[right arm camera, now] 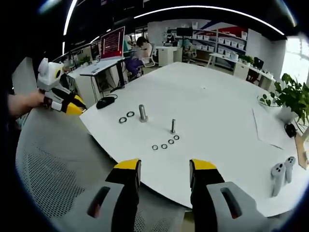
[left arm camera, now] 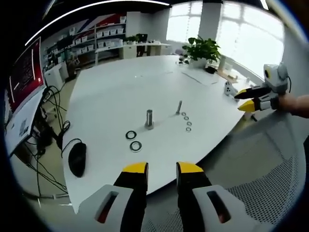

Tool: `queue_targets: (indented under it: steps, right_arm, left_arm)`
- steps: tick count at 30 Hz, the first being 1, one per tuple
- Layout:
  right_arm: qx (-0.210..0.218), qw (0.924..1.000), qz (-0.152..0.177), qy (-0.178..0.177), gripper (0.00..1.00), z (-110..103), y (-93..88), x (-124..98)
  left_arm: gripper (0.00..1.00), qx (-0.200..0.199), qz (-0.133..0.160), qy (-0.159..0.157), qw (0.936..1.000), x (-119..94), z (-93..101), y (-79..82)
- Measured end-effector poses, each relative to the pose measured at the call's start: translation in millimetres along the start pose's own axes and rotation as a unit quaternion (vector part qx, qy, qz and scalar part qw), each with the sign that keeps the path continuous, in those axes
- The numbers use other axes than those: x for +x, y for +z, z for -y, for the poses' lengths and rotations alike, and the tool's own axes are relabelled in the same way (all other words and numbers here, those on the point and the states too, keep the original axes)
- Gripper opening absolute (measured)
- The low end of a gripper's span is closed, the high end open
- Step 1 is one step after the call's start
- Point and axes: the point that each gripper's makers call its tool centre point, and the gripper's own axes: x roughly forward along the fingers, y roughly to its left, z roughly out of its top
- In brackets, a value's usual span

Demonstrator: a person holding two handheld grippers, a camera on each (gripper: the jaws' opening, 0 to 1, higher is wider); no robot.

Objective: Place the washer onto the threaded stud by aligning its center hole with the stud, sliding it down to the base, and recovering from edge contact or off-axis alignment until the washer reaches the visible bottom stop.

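A broad white table [left arm camera: 145,87] carries all the hardware, with a mesh chair back [right arm camera: 53,169] below its near edge. On the far side stands a potted plant [left arm camera: 203,48]; a black mouse [left arm camera: 77,158] lies near the left edge. The left gripper [left arm camera: 161,169] hangs short of the table, jaws parted and holding nothing; the right gripper [right arm camera: 164,166] is likewise spread and empty. A thick threaded stud [left arm camera: 149,118] stands upright, two large washers [left arm camera: 133,140] flat just beside it. Nearby a thinner stud [left arm camera: 179,107] rises, with four small washers [left arm camera: 187,122] in a row alongside
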Motion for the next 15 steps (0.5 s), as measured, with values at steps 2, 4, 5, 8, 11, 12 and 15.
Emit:
queue_targets:
  steps: [2, 4, 5, 8, 11, 12, 15]
  right_arm:
    - [0.000, 1.0000, 0.000, -0.007, 0.43, 2.0, -0.5, -0.8]
    - [-0.003, 0.9999, -0.004, -0.015, 0.43, 3.8, -1.9, -0.6]
    - [-0.003, 0.9998, -0.007, -0.016, 0.43, 4.1, -2.2, 0.0]
    - [-0.005, 0.9998, -0.014, -0.013, 0.44, 2.9, -4.2, 1.2]
    - [-0.005, 0.9998, -0.017, -0.010, 0.44, 2.6, -6.3, 1.9]
    - [-0.006, 0.9998, -0.018, -0.010, 0.44, 2.5, -6.4, 1.8]
    - [-0.006, 0.9998, -0.017, -0.010, 0.44, 3.5, -6.2, 1.6]
  left_arm:
    - [0.21, -0.009, 0.005, -0.003, 0.9999, -1.1, 0.2, 1.1]
    - [0.21, -0.005, 0.000, -0.002, 1.0000, -1.0, 0.7, -1.3]
    - [0.21, 0.001, -0.005, -0.003, 1.0000, 0.6, 1.2, -3.6]
    - [0.21, 0.002, -0.002, -0.009, 1.0000, 0.2, 3.0, -2.0]
    - [0.21, -0.001, 0.004, -0.008, 1.0000, -1.2, 2.2, -0.1]
    - [0.21, -0.001, 0.005, -0.007, 1.0000, -1.4, 2.1, 0.4]
    - [0.21, -0.001, 0.009, -0.003, 1.0000, -1.6, 1.1, 1.9]
